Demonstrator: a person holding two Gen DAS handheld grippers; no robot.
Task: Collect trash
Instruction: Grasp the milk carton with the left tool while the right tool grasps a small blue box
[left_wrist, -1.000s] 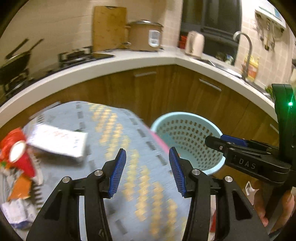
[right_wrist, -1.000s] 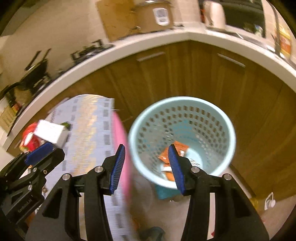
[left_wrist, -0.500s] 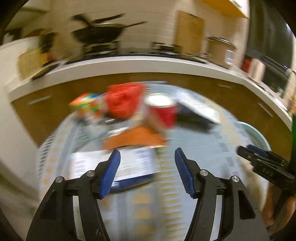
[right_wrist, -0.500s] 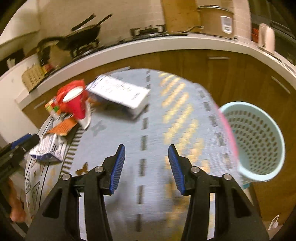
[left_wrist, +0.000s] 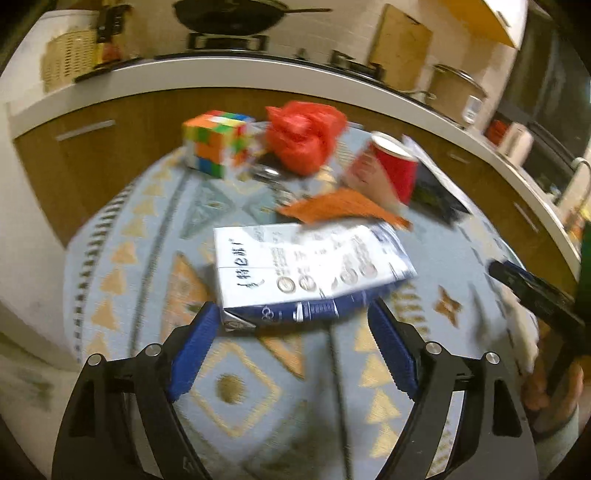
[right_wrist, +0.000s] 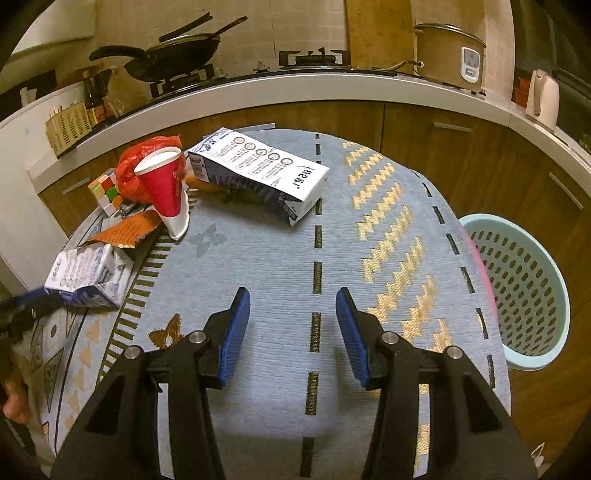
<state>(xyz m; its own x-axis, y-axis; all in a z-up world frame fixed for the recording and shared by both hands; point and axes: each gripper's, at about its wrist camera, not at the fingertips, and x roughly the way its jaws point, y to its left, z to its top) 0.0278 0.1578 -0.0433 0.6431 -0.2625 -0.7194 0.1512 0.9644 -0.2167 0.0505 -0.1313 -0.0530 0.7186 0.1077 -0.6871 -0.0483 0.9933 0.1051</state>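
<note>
My left gripper (left_wrist: 291, 314) is open, its blue fingers on either side of the near end of a small white and blue carton (left_wrist: 310, 269) lying on the table. Behind it lie an orange wrapper (left_wrist: 340, 208), a red paper cup (left_wrist: 391, 170) and a red plastic bag (left_wrist: 303, 136). My right gripper (right_wrist: 291, 295) is open and empty over the tablecloth's middle. In the right wrist view the small carton (right_wrist: 85, 273) lies at left, a larger carton (right_wrist: 258, 170) at the back, with the cup (right_wrist: 162, 188) and bag (right_wrist: 129, 166) beside it. The light blue basket (right_wrist: 517, 291) stands right of the table.
A Rubik's cube (left_wrist: 214, 142) stands at the table's far left edge. The round table has a patterned blue cloth (right_wrist: 273, 266). A kitchen counter (right_wrist: 295, 92) with stove, wok, rice cooker and kettle curves behind. Wooden cabinets stand below it.
Both grippers have swung left from the basket to the table. The left gripper has closed in on the small carton, which now lies between its open fingers.
</note>
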